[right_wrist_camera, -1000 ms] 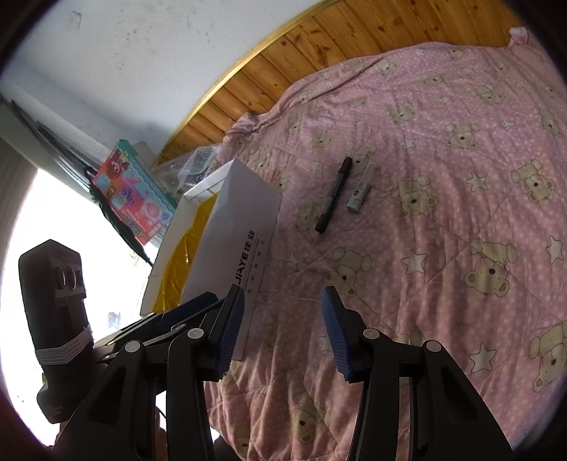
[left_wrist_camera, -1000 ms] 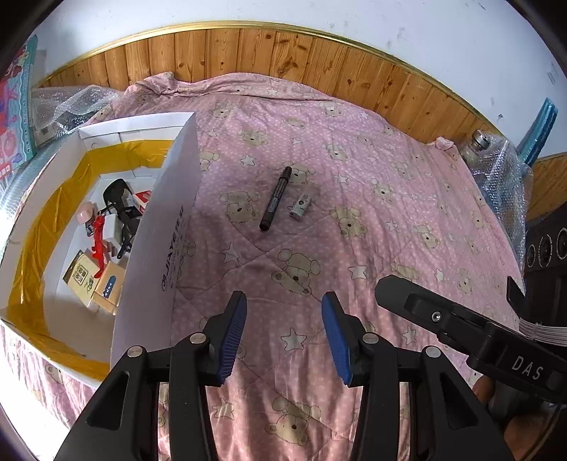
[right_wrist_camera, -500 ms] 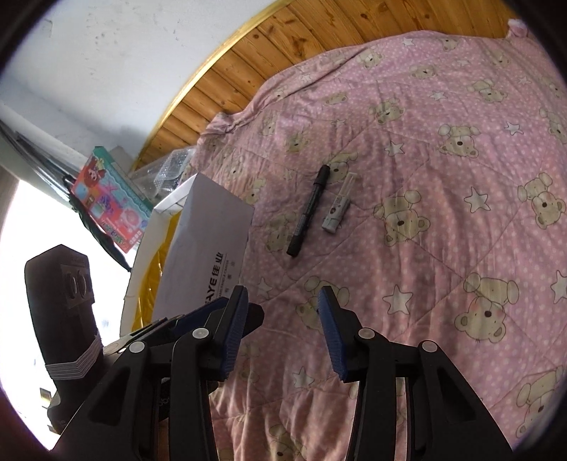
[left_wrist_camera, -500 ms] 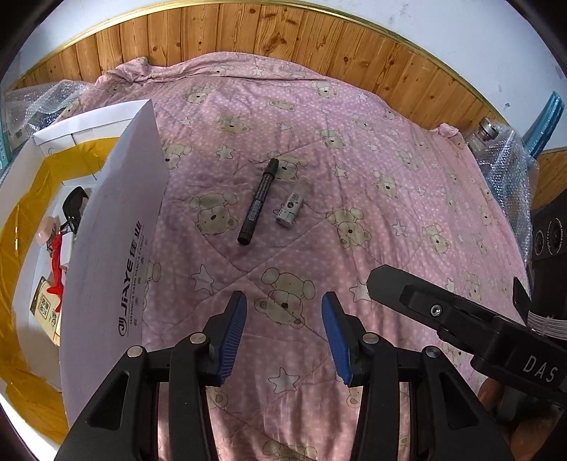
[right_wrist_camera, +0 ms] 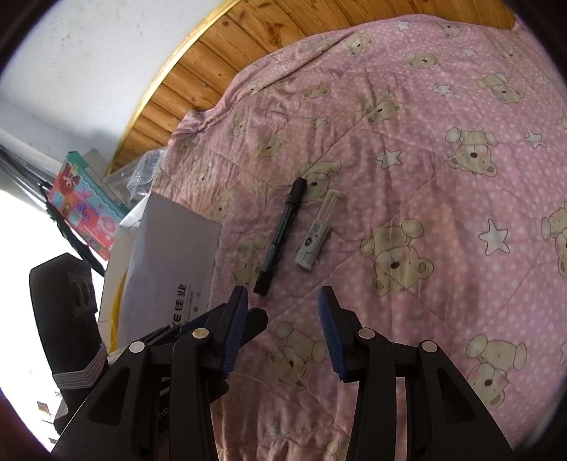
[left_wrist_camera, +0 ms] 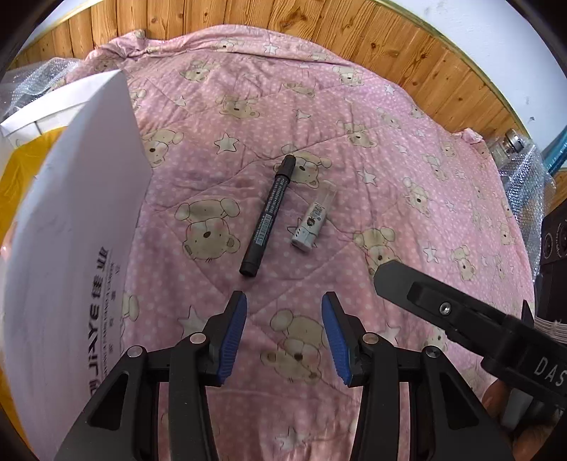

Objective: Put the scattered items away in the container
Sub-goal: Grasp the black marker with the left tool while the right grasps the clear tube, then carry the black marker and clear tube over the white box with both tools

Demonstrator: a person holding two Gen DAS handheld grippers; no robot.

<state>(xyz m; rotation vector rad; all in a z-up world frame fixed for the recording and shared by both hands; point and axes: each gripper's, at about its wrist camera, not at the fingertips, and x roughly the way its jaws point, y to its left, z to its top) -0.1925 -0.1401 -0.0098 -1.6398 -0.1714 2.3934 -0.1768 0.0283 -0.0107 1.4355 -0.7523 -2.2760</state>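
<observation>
Left wrist view shows 2 things on the blanket (left_wrist_camera: 354, 106), a pen (left_wrist_camera: 269, 214) and maybe a small tube (left_wrist_camera: 313, 221), beside the box (left_wrist_camera: 71, 220). Both the left gripper (left_wrist_camera: 283, 333) and right gripper (right_wrist_camera: 281, 328) are spread wide and empty, ready to grab.

home bedroom, bed (left_wrist_camera: 354, 117) under pink teddy-bear quilt (right_wrist_camera: 443, 220), wood-panelled wainscot (left_wrist_camera: 248, 14), white wall, children's picture box (right_wrist_camera: 85, 209) by window

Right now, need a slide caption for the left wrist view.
Open left gripper above a pink bear-print quilt, facing a black marker and small white tube; white box at left.
</observation>
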